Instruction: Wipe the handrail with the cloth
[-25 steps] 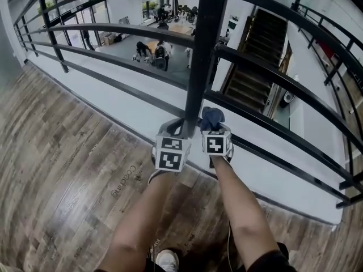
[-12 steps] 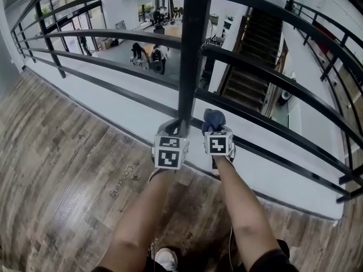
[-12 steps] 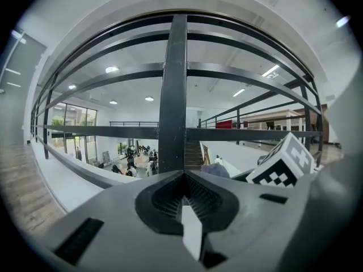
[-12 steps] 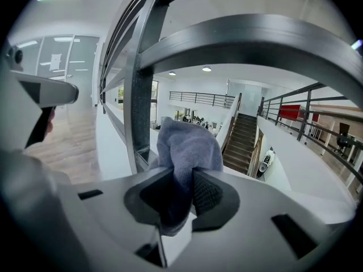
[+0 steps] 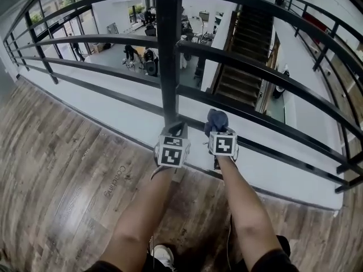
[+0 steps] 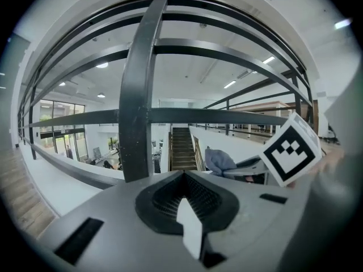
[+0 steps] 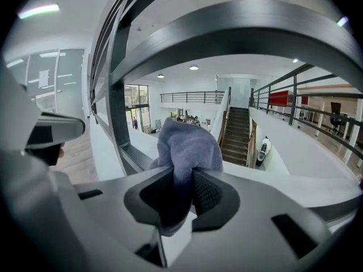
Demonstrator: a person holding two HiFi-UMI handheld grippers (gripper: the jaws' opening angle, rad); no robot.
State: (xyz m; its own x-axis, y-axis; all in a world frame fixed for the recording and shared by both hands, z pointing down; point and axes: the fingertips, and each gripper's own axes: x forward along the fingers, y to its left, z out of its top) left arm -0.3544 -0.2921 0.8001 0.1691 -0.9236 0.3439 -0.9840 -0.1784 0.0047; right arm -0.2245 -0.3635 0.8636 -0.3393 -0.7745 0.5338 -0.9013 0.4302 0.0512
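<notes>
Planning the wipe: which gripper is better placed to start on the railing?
Right. The right gripper is shut on the blue cloth near the railing; the left gripper is shut, empty.

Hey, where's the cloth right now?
Head view, right of centre: the cloth is pinched in the right claw, just right of the upright post and beside the left claw.

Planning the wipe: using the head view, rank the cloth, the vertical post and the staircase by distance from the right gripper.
1. cloth, clamped in the right gripper's jaws.
2. vertical post, just to its left.
3. staircase, far off, on the level below.
</notes>
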